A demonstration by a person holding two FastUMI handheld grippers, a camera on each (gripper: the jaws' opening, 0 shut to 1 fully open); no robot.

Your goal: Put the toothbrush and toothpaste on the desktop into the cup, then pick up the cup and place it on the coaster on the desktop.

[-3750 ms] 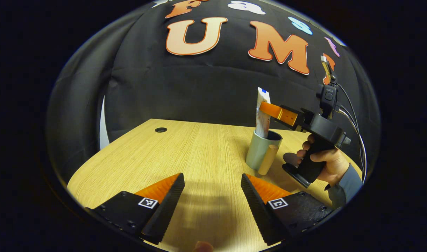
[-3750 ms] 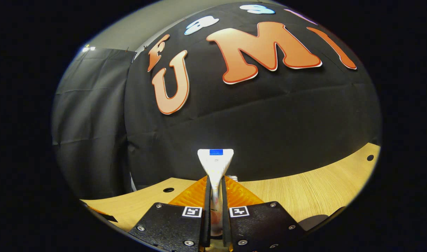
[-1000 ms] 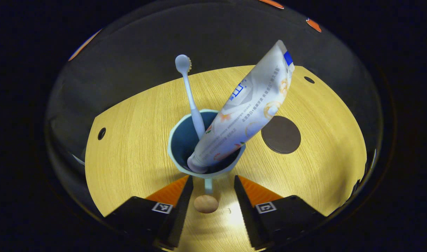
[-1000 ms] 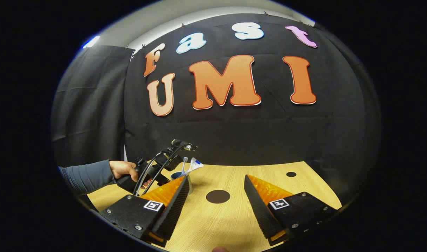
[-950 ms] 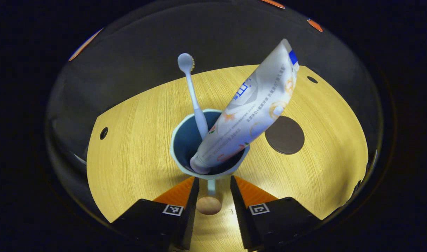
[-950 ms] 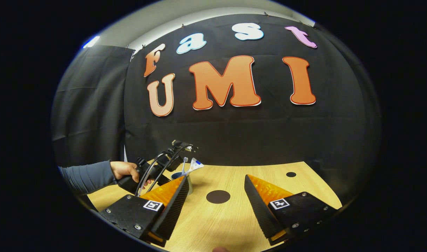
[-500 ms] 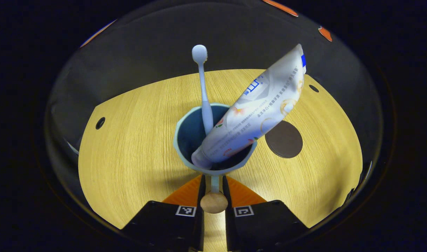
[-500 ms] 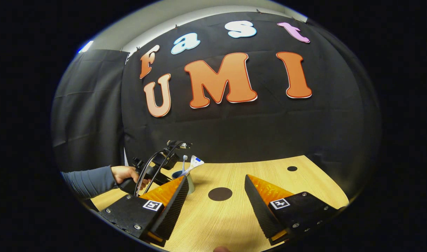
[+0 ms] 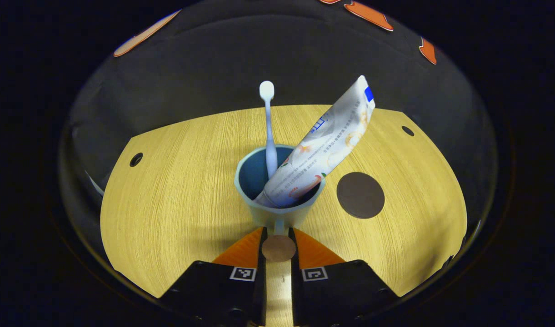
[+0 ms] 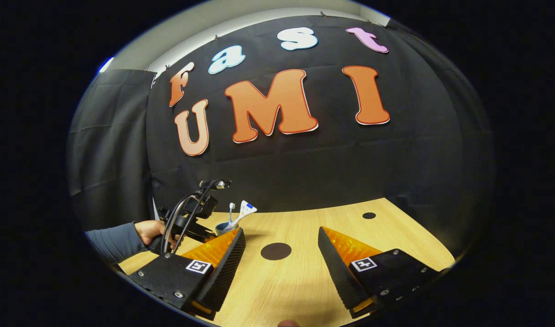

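In the left gripper view, the pale green cup (image 9: 277,217) has a blue inside. It holds the white toothbrush (image 9: 269,127) upright and the white toothpaste tube (image 9: 325,145) leaning right. My left gripper (image 9: 277,247) is shut on the cup's wooden handle (image 9: 278,248). The dark round coaster (image 9: 360,195) lies on the desktop to the cup's right. In the right gripper view my right gripper (image 10: 281,252) is open above the desktop with nothing between its fingers. Beyond it lies the coaster (image 10: 276,250). Farther left are the cup (image 10: 223,227) and the left gripper (image 10: 188,222), held by a hand.
The wooden desktop (image 9: 177,200) has a cable hole at the left (image 9: 136,159) and another at the right (image 9: 407,131). Black cloth walls close the booth behind the desk. A sleeved arm (image 10: 111,243) reaches in from the left in the right gripper view.
My left gripper closed on the cup's handle over the last second. The cup with toothbrush and toothpaste has tilted back a little. The right gripper stayed open and shifted slightly.
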